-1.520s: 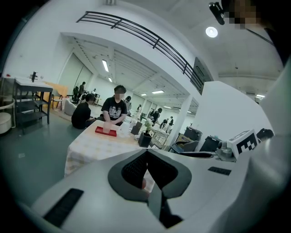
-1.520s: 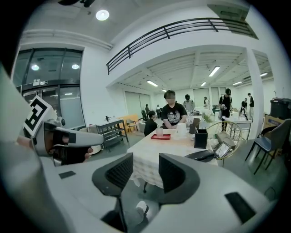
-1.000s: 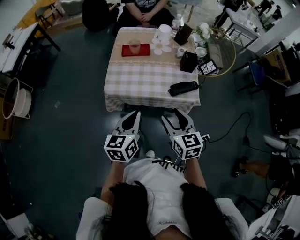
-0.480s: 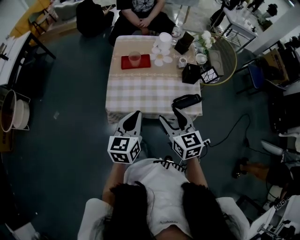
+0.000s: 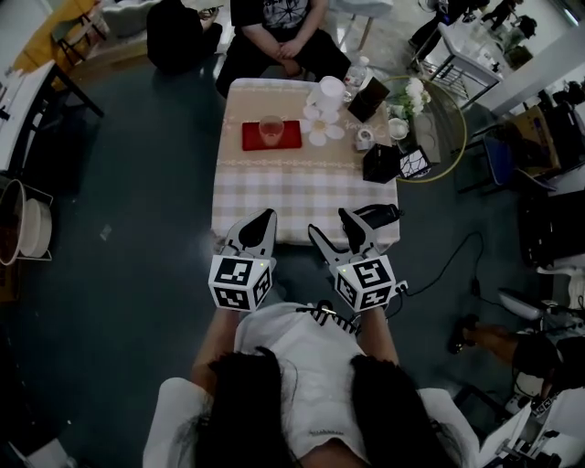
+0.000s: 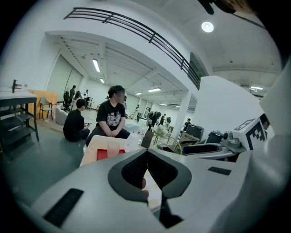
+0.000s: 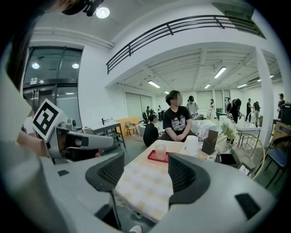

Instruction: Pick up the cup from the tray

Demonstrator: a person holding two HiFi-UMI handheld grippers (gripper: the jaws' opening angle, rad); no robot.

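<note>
A translucent pink cup stands on a red tray at the far side of a table with a checked cloth. Both grippers hang at the table's near edge, well short of the tray. My left gripper has its jaws closed tip to tip with nothing in them; in the left gripper view the cup shows beyond them. My right gripper is open and empty, and its jaws have just been opening. In the right gripper view the cup and tray lie ahead between the jaws.
A person sits at the table's far side and another crouches beside. A white jug, small cups and two black boxes crowd the table's right side. A black object lies at the near right corner. A round glass table stands at the right.
Both grippers have moved forward to the table's near edge, and the table has drawn closer. The right gripper's jaws stand wider apart than before. The left stays closed.
</note>
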